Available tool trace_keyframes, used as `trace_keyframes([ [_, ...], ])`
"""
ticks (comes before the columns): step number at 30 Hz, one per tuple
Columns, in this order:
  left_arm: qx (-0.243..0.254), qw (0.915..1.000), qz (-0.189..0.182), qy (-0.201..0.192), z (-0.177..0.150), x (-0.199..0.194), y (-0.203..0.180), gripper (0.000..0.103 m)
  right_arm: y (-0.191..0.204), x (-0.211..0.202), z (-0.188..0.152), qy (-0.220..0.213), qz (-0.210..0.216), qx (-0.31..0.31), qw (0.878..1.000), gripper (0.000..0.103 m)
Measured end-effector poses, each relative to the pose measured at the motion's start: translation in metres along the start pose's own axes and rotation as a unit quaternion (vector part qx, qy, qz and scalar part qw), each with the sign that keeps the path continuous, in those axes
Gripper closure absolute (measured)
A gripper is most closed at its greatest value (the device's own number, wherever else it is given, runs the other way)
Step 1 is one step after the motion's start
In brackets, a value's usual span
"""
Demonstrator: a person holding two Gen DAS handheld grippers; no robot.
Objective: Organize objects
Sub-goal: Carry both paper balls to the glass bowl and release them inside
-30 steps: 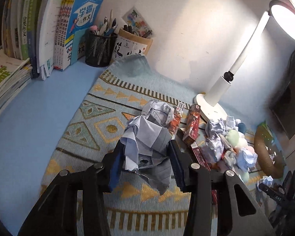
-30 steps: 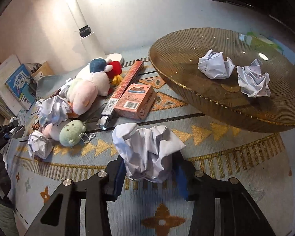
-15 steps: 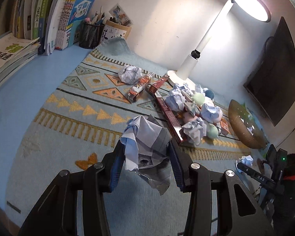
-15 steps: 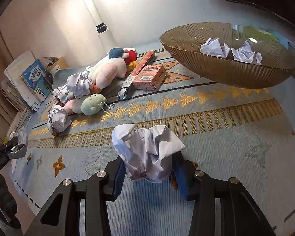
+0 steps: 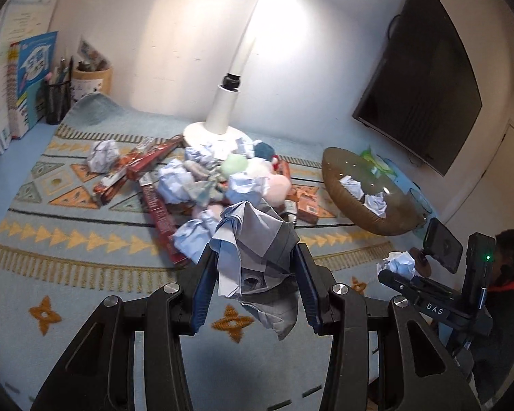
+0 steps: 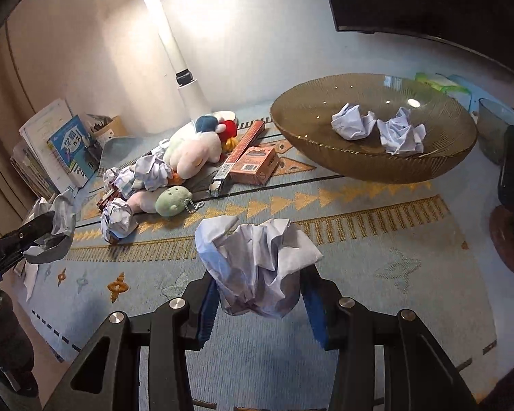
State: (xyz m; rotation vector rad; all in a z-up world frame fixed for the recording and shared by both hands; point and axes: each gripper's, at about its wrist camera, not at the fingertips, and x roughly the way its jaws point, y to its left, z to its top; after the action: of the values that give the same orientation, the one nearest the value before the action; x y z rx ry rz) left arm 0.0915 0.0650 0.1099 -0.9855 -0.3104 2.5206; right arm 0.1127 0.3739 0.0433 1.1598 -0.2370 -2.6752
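Both sets of jaws were squeezed tight on paper. The left gripper point(image 5: 253, 291) held a crumpled gray-blue paper ball point(image 5: 257, 257) between its blue pads, up in the air over the patterned blue rug point(image 5: 68, 239). The right gripper point(image 6: 260, 294) held a crumpled white paper wad point(image 6: 257, 267) the same way, also off the rug. Past the right gripper sat a big brown glass bowl point(image 6: 359, 167) on the rug, and two scrunched papers point(image 6: 353, 123) lay inside it, side by side. To the left of the bowl was a messy pile: plush toys point(image 6: 195, 150), more paper balls point(image 6: 152, 171), an orange box point(image 6: 253, 166) and a long red box point(image 5: 157, 212) all lay close together. A small green plush keychain point(image 6: 173, 200) rested at the near edge of the pile. A white desk lamp point(image 5: 229, 102) stood behind the pile and shone bright. Books point(image 5: 31, 78) and a black mesh pen cup point(image 5: 56, 102) stood against the wall at the far left. A dark screen point(image 5: 421, 78) hung on the wall.
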Motion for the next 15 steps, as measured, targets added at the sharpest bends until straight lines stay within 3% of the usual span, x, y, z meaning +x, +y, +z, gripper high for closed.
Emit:
trace_keyframes([
  [8, 0.047, 0.9981, -0.040, 0.010, 0.038, 0.045, -0.075, 0.062, -0.030, -0.039, 0.021, -0.042, 0.005, 0.023, 0.999, 0.059],
  [15, 0.065, 0.9946, -0.079, 0.018, 0.089, 0.095, -0.131, 0.062, -0.072, -0.061, 0.077, -0.089, -0.024, 0.060, 0.994, 0.059],
])
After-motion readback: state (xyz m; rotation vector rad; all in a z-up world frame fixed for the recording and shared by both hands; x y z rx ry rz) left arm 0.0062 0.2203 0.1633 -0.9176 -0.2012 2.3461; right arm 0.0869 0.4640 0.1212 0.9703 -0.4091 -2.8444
